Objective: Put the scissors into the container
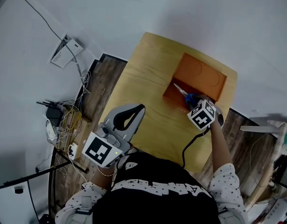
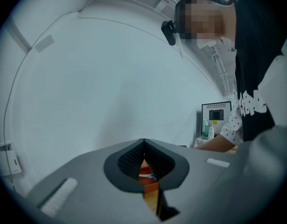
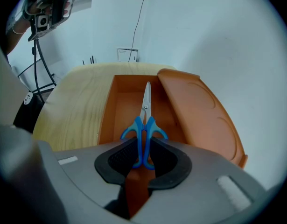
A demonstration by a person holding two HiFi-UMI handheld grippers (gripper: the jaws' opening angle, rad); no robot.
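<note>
Blue-handled scissors (image 3: 144, 125) hang blades-forward over the open orange container (image 3: 116, 107). My right gripper (image 3: 143, 139) is shut on their handles, and the blades point along the box's inside. In the head view the scissors (image 1: 180, 90) stick out from under the right gripper's marker cube (image 1: 202, 115), above the container's near wall (image 1: 171, 99). The container's lid (image 1: 201, 73) lies folded back on the far side. My left gripper (image 1: 134, 115) is held up off the table's near left edge. It is shut and holds nothing, with the jaws meeting at their tips (image 2: 143, 141).
The container stands at the far right of a light wooden table (image 1: 143, 78). Cables and a power strip (image 1: 64, 125) lie on the floor to the left, a white box (image 1: 66, 50) sits by the wall, and a white rack (image 1: 274, 134) stands at the right.
</note>
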